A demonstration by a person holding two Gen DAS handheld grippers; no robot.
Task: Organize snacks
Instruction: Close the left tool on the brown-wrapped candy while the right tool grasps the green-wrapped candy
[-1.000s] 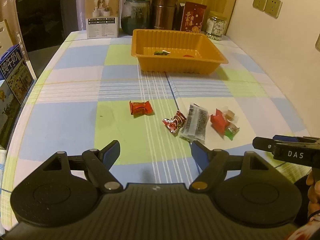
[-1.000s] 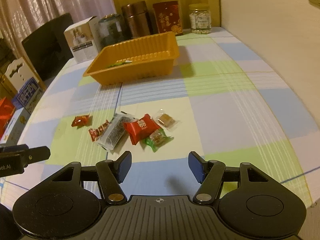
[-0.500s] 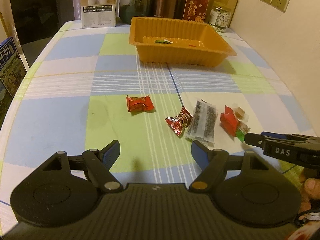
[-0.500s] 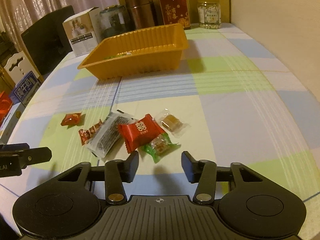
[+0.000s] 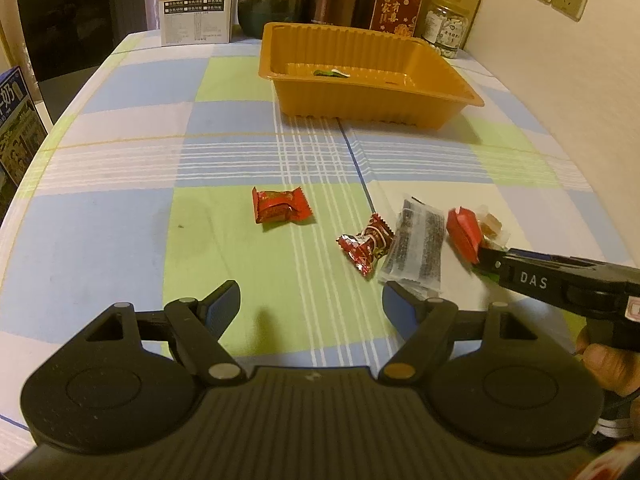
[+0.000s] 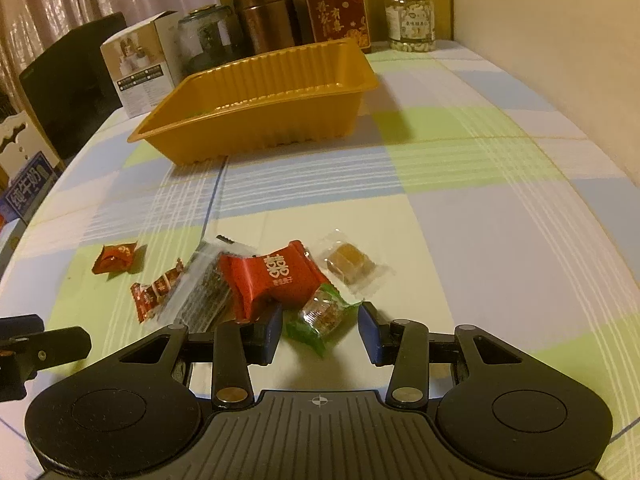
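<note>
My right gripper (image 6: 320,330) has just been narrowing around the green-wrapped candy (image 6: 320,314) near the table's (image 6: 500,208) front edge, pads not yet touching. It looks light and crinkly (slippery film), so I'd pinch its firm middle. Left gripper (image 5: 311,300) hangs spread, empty.

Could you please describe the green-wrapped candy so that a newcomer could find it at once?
Start at the orange tray on the checked tablecloth and come toward the camera to the snack cluster. The green-wrapped candy lies nearest, between the right gripper's open fingers, the only green wrapper, below the big red packet.
</note>
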